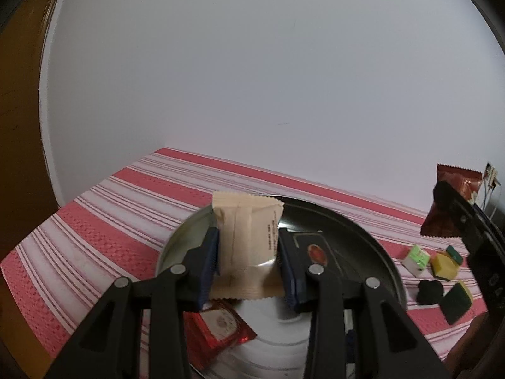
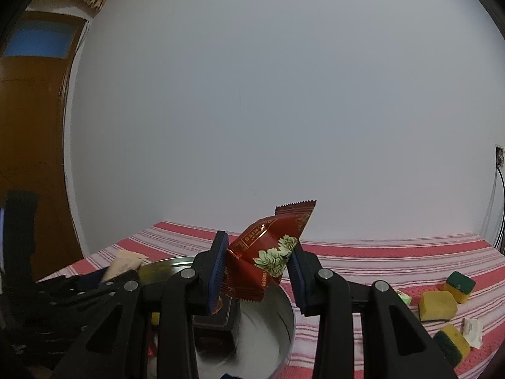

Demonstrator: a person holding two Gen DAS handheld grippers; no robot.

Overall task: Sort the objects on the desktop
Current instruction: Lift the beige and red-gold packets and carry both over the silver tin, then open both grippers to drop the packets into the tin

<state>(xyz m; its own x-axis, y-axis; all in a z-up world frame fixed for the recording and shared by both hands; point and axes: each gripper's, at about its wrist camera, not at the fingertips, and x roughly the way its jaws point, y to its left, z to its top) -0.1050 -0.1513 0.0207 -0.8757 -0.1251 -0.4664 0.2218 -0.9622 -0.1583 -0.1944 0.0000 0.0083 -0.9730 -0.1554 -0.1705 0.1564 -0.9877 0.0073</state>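
My left gripper (image 1: pixel 249 265) is shut on a beige snack packet (image 1: pixel 246 243) and holds it above a round metal tin (image 1: pixel 372 252). In the tin lie a red packet (image 1: pixel 221 325) and a dark box (image 1: pixel 315 252). My right gripper (image 2: pixel 258 271) is shut on a dark red packet with a flower print (image 2: pixel 268 252), held over the tin's right rim (image 2: pixel 288 319). The right gripper with its red packet (image 1: pixel 442 218) shows at the far right of the left wrist view. The left gripper with the beige packet (image 2: pixel 124 263) shows at the left of the right wrist view.
A red and white striped cloth (image 1: pixel 110 214) covers the table. Right of the tin lie yellow-green sponges (image 2: pixel 438 304), a green-white packet (image 1: pixel 416 259), a black piece (image 1: pixel 429 290) and a white wrapper (image 2: pixel 472 331). A white wall stands behind, a brown door (image 2: pixel 31 126) at the left.
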